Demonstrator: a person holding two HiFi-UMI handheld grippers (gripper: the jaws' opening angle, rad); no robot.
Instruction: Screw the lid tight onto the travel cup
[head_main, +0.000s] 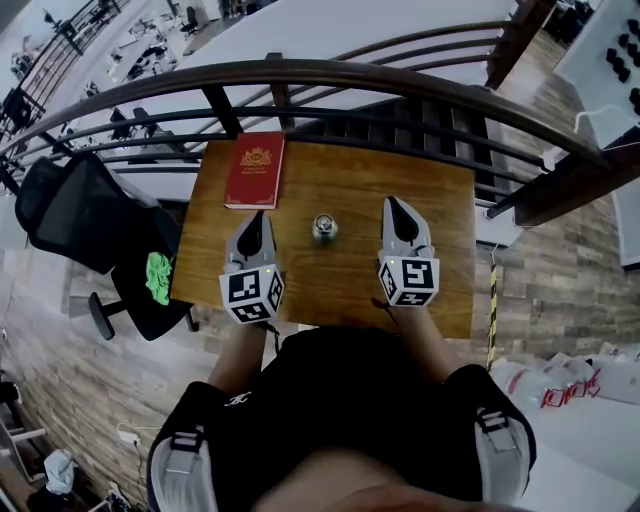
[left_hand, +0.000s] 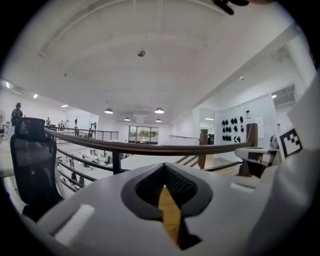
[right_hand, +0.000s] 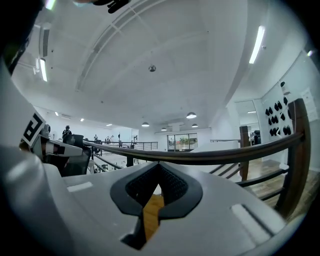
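A small metal travel cup stands upright in the middle of the wooden table, its top seen from above. My left gripper rests on the table to the cup's left, jaws shut on nothing. To the cup's right my right gripper also lies shut and empty. Both point away from me toward the railing. In the left gripper view the left gripper has its jaws meeting with only table wood below. The right gripper view shows the same for the right gripper. Neither gripper view shows the cup.
A red book lies at the table's far left corner. A dark curved railing runs just behind the table. A black office chair with a green cloth stands to the left. A yellow-black pole is at the right edge.
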